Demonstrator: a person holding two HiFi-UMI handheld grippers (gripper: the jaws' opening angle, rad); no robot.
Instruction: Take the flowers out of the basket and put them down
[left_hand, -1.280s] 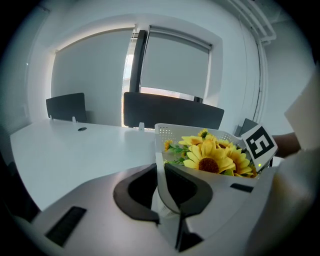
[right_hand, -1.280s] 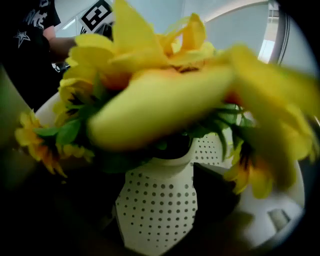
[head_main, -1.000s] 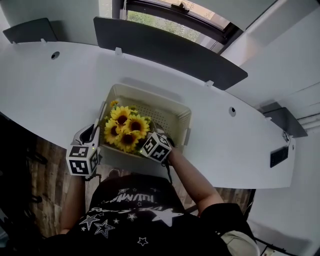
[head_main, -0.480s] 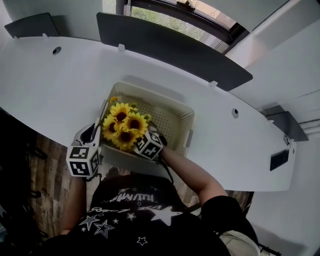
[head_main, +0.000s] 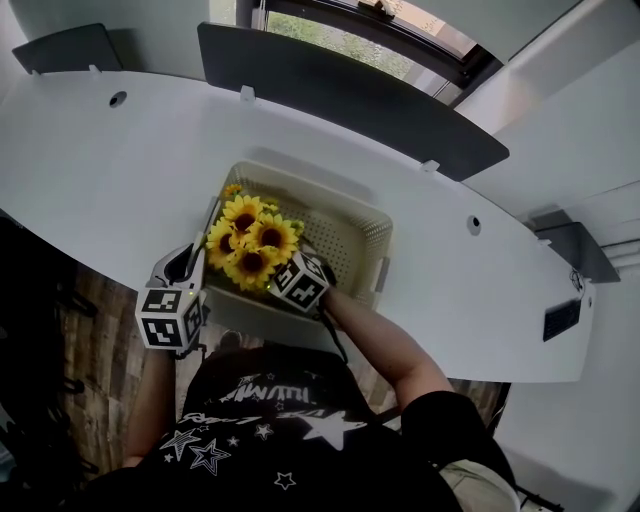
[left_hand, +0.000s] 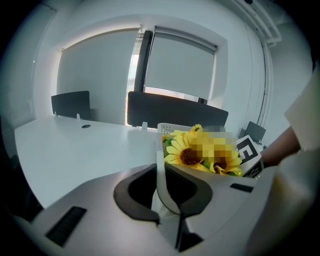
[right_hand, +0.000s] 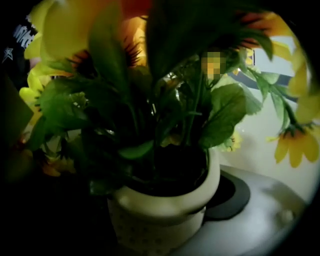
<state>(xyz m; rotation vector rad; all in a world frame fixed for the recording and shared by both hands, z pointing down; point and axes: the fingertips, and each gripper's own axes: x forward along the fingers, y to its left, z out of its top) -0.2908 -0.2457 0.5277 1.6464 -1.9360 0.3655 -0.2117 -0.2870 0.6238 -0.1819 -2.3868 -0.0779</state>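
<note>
The left gripper (left_hand: 164, 189) has its grey jaws with dark pads closed on the thin side wall of a cream perforated plastic basket (left_hand: 167, 129). Yellow sunflowers with brown centres (left_hand: 189, 155) rise just behind that wall. The basket stands on a white curved desk (left_hand: 75, 150). Dark grey partition panels (left_hand: 175, 109) line the desk's far edge, below a window with pale roller blinds (left_hand: 182, 65).

I see bare surface (head_main: 100, 190) left and right of the basket (head_main: 345, 235); its walls hem the flowers (head_main: 250, 245), and a dark partition (head_main: 350, 95) blocks the far side.
</note>
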